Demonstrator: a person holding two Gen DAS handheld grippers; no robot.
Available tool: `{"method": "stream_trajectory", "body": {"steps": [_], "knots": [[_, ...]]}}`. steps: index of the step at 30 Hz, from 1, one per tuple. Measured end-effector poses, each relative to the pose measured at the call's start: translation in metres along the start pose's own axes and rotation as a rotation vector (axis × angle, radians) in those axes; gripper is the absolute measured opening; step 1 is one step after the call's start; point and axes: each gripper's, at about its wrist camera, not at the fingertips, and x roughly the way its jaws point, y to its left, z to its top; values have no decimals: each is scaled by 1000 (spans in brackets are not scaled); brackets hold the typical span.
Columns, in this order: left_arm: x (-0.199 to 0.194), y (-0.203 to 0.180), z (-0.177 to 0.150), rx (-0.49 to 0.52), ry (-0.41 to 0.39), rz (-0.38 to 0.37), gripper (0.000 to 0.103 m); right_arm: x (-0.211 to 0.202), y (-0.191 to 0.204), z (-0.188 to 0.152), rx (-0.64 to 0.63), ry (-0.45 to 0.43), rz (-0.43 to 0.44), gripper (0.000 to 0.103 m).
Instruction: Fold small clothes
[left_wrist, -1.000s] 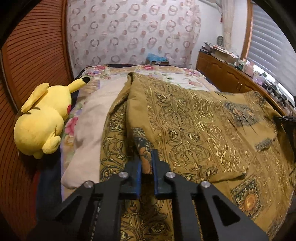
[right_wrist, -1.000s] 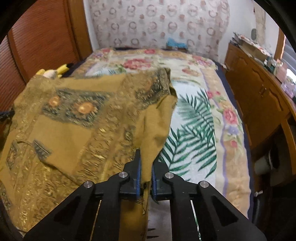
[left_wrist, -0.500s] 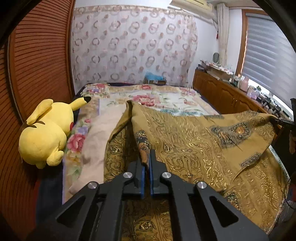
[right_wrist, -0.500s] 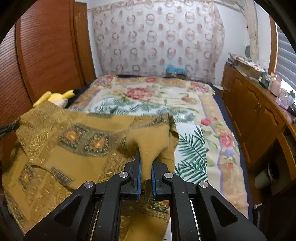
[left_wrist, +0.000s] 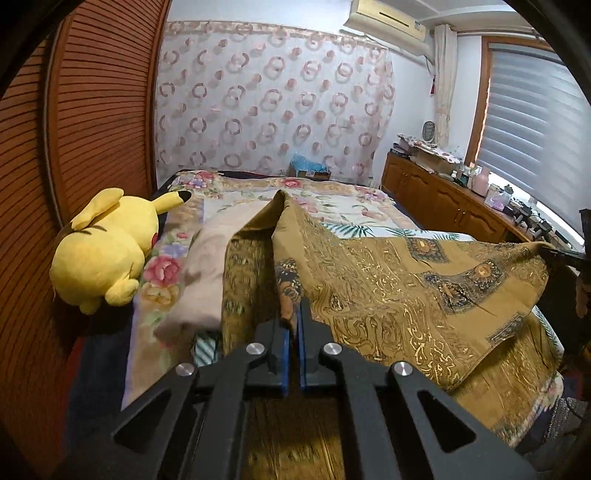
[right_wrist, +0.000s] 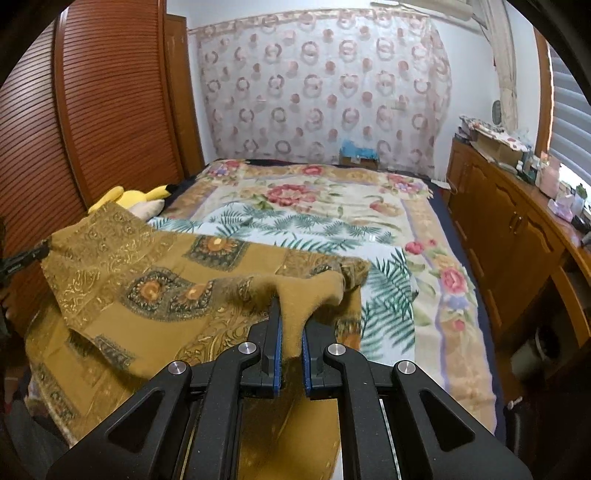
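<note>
Step in hand: cloth (left_wrist: 406, 280) lifted for a fold, stretched between your two grippers above the bed (right_wrist: 332, 206).
Left gripper (left_wrist: 291, 328): pinching one corner, held level.
Right gripper (right_wrist: 291, 332): pinching the other.
Next, likely: carry both corners forward, lay them down evenly.

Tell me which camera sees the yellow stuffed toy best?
The left wrist view. There the yellow stuffed toy shows whole, lying at the bed's edge beside the wooden door. The right wrist view shows only its ears and a bit of body peeking over the lifted gold cloth.
</note>
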Motion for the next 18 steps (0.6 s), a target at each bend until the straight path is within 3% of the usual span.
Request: {"method": "stream_trajectory", "body": {"steps": [9, 18], "knots": [[-48, 1, -40, -59, -23, -3, 1, -29, 20, -52, 32, 15, 49, 4], [-61, 8, -60, -77, 9, 42, 1, -69, 34, -60, 45, -36, 88, 4]]}}
